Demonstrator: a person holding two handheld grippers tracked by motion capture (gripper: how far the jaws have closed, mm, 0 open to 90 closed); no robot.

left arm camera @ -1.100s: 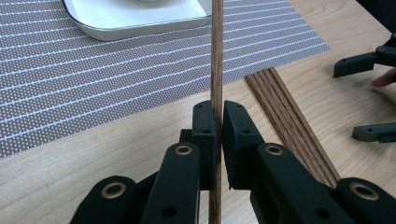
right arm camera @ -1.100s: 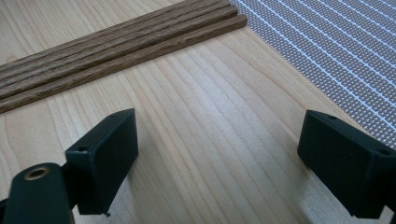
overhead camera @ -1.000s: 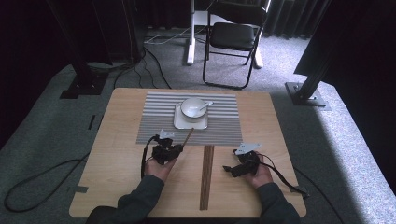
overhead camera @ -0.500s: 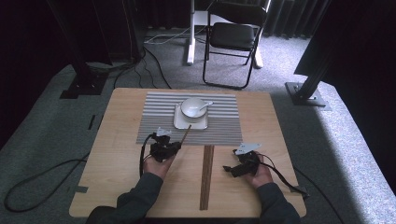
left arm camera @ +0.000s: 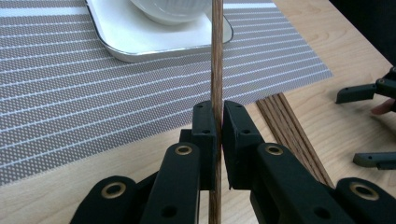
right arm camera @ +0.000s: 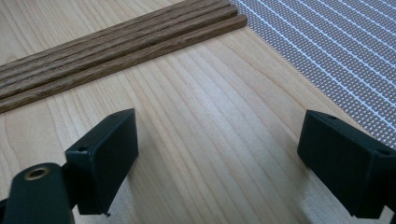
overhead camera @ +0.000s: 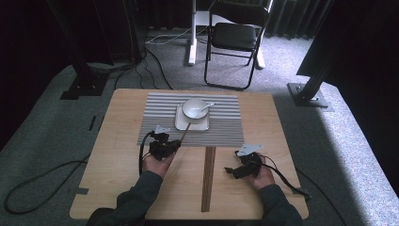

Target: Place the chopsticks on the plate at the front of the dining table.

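- Left hand-held gripper [left arm camera: 218, 126]: black jaws clamped on 1 slim dark-brown wooden stick [left arm camera: 216, 56], gripped partway along its length; seen in the high view [overhead camera: 175, 145] at the near edge of the mat.
- Stick angled up and away from the jaws, far end over the near rim of the white rounded-square tray [left arm camera: 140, 39]; touching the tray or just above it, hard to tell from these angles.
- In the high view, stick [overhead camera: 185, 133] slanting from the gripper toward the tray [overhead camera: 179, 123].
- Round white bowl [overhead camera: 195, 108] standing on the tray, a pale spoon-like handle [overhead camera: 207, 106] leaning out over its right rim.
- Tray set on the grey striped woven placemat [overhead camera: 160, 106], laid across the far half of the light wooden worktop [overhead camera: 117, 165].
- Bundle of matching dark-brown wooden sticks [overhead camera: 208, 178] lying flat on the worktop between the 2 hands, far end just at the mat's near edge; same bundle [right arm camera: 116, 39] beyond the right jaws.
- Right hand-held gripper [right arm camera: 217, 149]: jaws spread wide, nothing between them, bare worktop beneath; seen in the high view [overhead camera: 233, 171] right of the bundle, well apart from the mat.
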